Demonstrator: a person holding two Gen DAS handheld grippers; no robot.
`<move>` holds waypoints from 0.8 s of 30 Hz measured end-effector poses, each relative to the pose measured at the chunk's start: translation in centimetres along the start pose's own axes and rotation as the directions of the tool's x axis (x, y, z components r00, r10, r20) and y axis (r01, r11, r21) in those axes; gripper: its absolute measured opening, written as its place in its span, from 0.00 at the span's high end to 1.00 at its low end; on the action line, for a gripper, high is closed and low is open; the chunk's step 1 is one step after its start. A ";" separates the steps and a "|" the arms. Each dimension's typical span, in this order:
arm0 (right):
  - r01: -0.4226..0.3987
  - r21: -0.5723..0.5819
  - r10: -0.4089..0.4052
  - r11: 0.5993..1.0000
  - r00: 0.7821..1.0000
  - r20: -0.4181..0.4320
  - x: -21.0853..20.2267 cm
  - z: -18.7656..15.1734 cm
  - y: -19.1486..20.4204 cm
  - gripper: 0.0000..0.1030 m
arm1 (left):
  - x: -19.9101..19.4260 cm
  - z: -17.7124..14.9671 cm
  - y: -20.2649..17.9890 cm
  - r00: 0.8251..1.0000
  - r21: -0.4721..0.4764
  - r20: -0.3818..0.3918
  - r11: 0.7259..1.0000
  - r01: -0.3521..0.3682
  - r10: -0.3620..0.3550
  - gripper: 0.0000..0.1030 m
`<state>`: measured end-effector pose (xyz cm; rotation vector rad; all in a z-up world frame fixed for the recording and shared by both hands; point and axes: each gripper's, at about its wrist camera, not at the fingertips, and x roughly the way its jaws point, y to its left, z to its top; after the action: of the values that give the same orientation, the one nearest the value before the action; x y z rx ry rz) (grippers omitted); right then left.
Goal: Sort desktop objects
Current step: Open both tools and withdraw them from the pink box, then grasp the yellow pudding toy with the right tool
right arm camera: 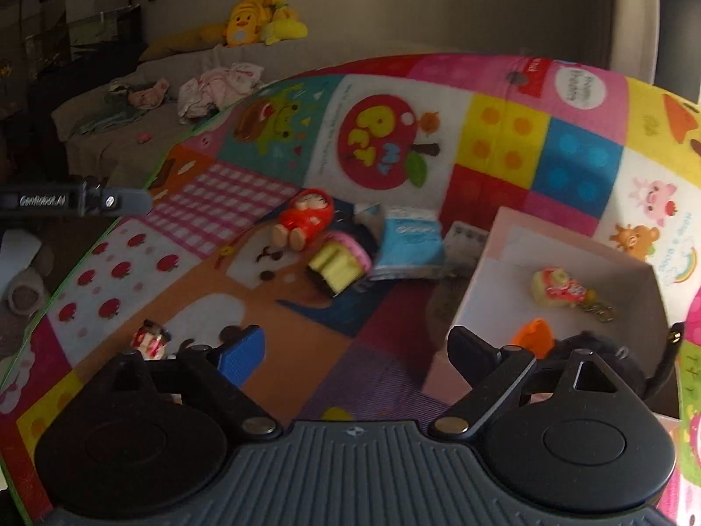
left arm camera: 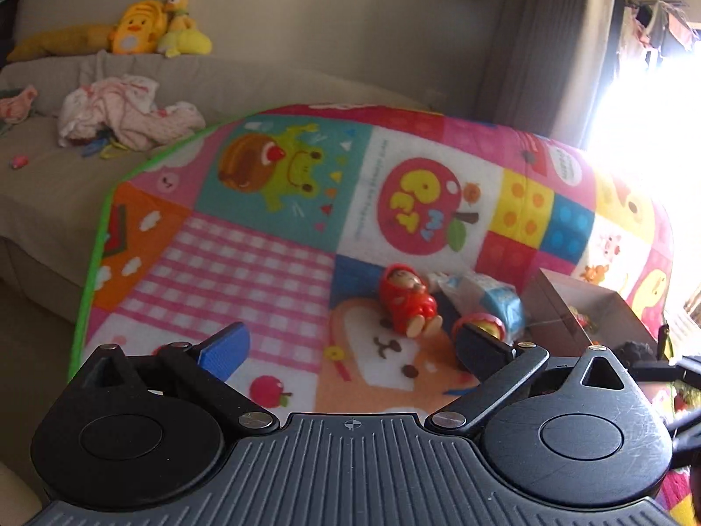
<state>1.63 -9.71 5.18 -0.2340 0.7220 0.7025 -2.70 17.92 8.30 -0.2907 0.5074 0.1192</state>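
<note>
Red doll [right arm camera: 306, 217]: lies on its back on the mat, feet toward the camera, just left of the pink-and-yellow toy [right arm camera: 339, 263].
Blue packet [right arm camera: 409, 243]: lies flat, touching the pink-and-yellow toy on its right side; a grey packet [right arm camera: 466, 239] sits between it and the box.
Box [right arm camera: 490, 263]: open-topped, white inside, on the right part of the mat; it holds a yellow-and-pink keychain charm [right arm camera: 563, 291], an orange piece [right arm camera: 532, 337] and a dark furry thing [right arm camera: 591, 344] near the front wall.
Small striped toy [right arm camera: 151, 342]: stands alone on the near left of the mat, just beyond the right gripper's blue pad, well apart from the cluster.
Mat [left arm camera: 245, 263]: bright patchwork of cartoon panels with a green edge, covering the work surface.
Room: grey sofa [left arm camera: 52, 184] behind the mat with crumpled pink-white clothes [left arm camera: 127, 109] and yellow plush toys [left arm camera: 149, 26]; strong window glare at the right in the left wrist view.
Left gripper [left arm camera: 350, 350]: tilted down over the near mat, jaws spread wide, nothing between them; the doll lies just beyond its right finger.
Right gripper [right arm camera: 357, 353]: angled down, jaws wide apart and empty, right finger over the box's near corner.
</note>
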 end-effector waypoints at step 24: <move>0.232 0.304 -0.204 0.924 0.971 -0.121 14.0 6.1 -4.9 0.48 | -1.0 -8.9 -2.3 0.933 0.101 -0.297 0.965 0.243 -0.204 0.00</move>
<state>15.64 -3.69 0.05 -0.0485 0.8666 0.3570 -7.19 12.99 1.96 -0.2307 0.7607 -0.1826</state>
